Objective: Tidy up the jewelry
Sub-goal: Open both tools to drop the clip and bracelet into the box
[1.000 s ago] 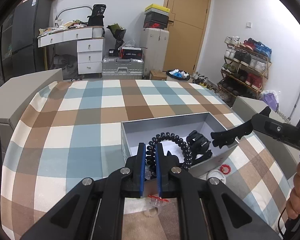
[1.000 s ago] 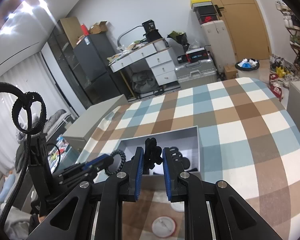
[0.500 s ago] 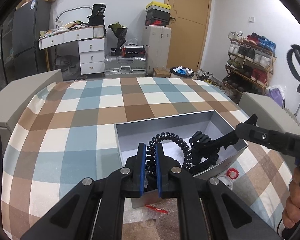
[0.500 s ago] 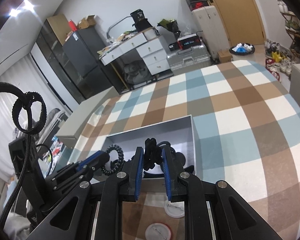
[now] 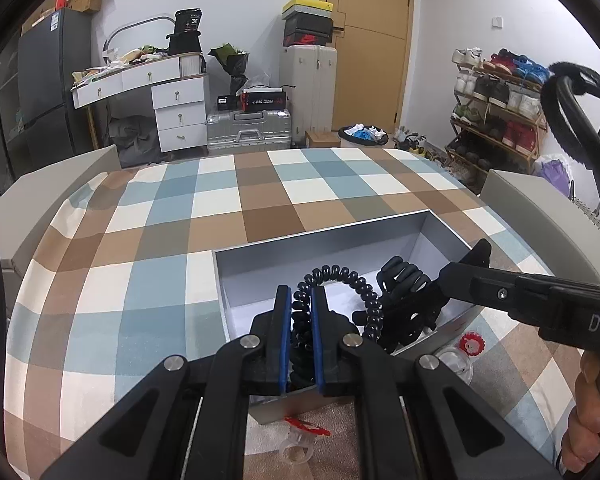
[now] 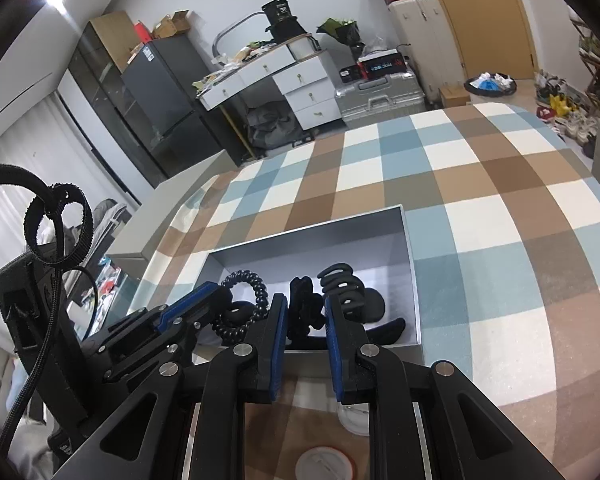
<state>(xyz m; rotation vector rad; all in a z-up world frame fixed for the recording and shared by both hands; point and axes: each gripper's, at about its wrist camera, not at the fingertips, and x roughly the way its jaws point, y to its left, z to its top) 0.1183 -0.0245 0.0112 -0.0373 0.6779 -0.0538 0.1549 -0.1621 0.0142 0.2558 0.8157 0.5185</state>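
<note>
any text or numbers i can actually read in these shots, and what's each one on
"DA", cut off by the frame edge: on the right gripper's body.
"30", or possibly "38": white label on the black bag standing on the white desk.
Red swoosh logo, no words: black shoebox on the white suitcase.
Fridge sticker and black-and-red box on the silver case: print too small to read.

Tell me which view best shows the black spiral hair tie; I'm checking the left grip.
The left wrist view: the spiral hair tie arcs above the left gripper, pinched between its blue pads over the grey box. The right wrist view shows its loop partly behind that gripper.
</note>
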